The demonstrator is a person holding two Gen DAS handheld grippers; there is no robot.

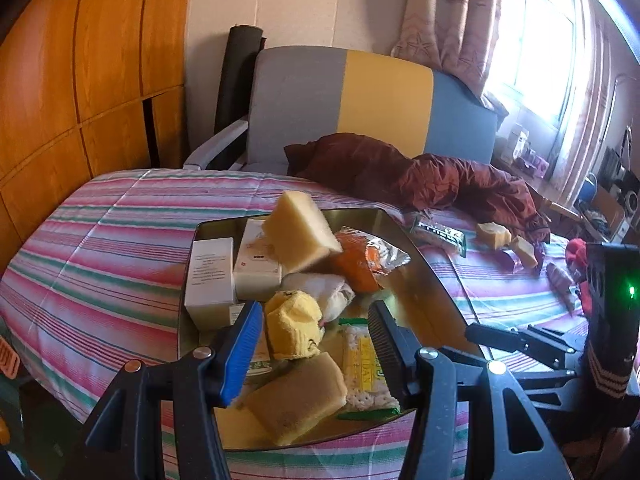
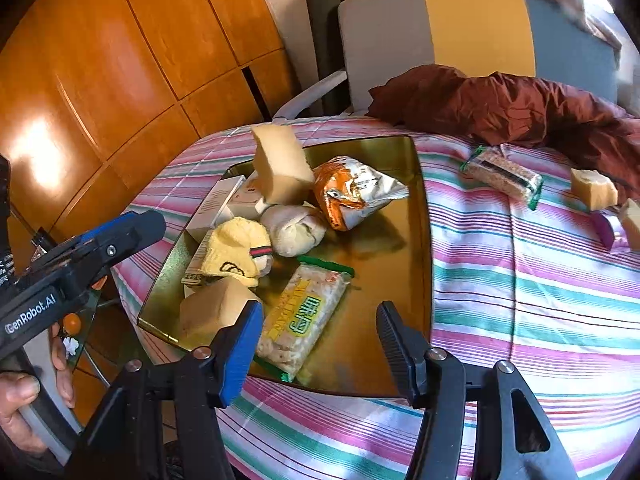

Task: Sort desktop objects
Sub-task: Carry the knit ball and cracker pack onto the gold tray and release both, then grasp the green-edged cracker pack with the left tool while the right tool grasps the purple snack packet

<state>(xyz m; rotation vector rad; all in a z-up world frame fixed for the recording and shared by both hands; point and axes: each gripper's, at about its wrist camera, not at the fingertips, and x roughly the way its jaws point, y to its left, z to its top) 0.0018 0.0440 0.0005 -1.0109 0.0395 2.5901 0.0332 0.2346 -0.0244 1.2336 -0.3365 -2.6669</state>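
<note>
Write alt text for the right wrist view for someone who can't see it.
Open right gripper above a gold tray holding sponges, snack packets, boxes and socks, on a striped cloth. The left gripper is at left.

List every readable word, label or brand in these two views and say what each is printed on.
"GenRobot.AI": on the body of the left claw, seen in the right wrist view.
Yellow cracker packet: large green characters, too distorted to read.
White boxes: small print, blurred.
Orange snack bag: printing unreadable.
Wrapped bar on the striped bedspread: dark label, illegible.
</note>
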